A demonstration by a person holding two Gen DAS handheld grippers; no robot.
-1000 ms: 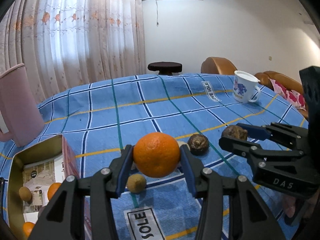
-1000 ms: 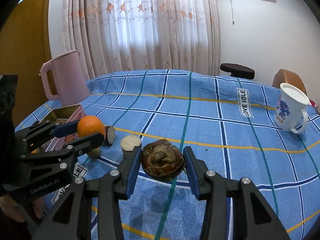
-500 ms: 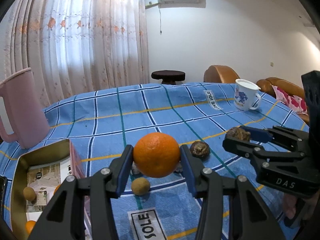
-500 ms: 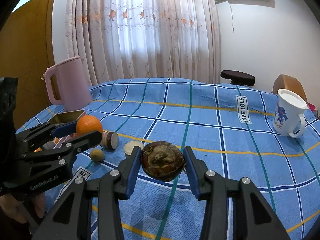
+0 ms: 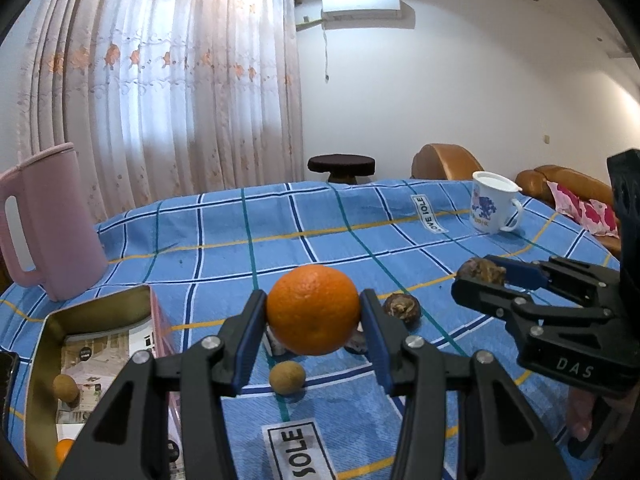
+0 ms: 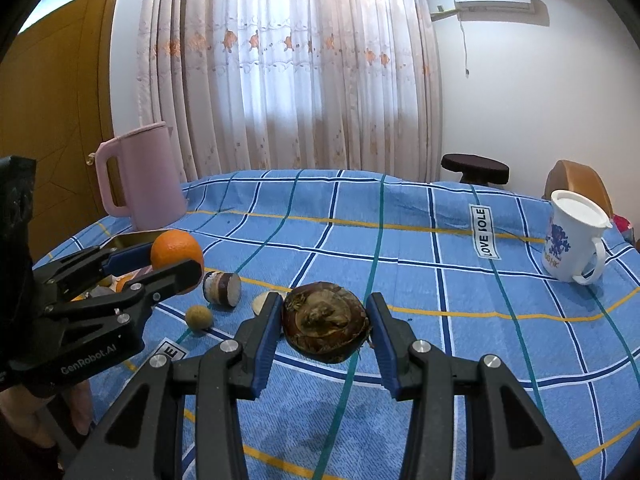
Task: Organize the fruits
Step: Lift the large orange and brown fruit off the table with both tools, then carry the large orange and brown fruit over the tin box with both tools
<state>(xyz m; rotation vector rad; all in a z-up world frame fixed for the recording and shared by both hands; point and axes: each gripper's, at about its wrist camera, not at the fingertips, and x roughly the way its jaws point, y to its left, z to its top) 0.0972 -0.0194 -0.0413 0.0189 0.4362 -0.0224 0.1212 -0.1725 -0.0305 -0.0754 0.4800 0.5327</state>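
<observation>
Left wrist view. The tin box (image 5: 48, 328) at the near left edge of the table (image 5: 224, 248) is cut off by the frame, and its contents (a small brown fruit (image 5: 65, 387) and an orange piece at the bottom edge) are only partly seen. A pale object behind the orange (image 5: 313, 309) is largely hidden. Compared with a second earlier, more wall and ceiling are taken in, and the table sits lower in view. The orange is pinched between the blue pads of the left gripper (image 5: 313, 322), clear of the cloth. A small round tan fruit (image 5: 287, 377) is seen on the cloth below it; a dark brown fruit (image 5: 401, 309) lies to its right.

Right wrist view. The brown husked fruit (image 6: 325, 322) is clamped between the pads of the right gripper (image 6: 325, 328), also off the cloth. The box is mostly hidden behind the left gripper at the left edge. A cut piece (image 6: 222, 288) and a pale one (image 6: 262, 302) lie just beyond the fingertips. The pink jug (image 6: 140, 176) and white mug (image 6: 572, 240) stand toward opposite edges.
</observation>
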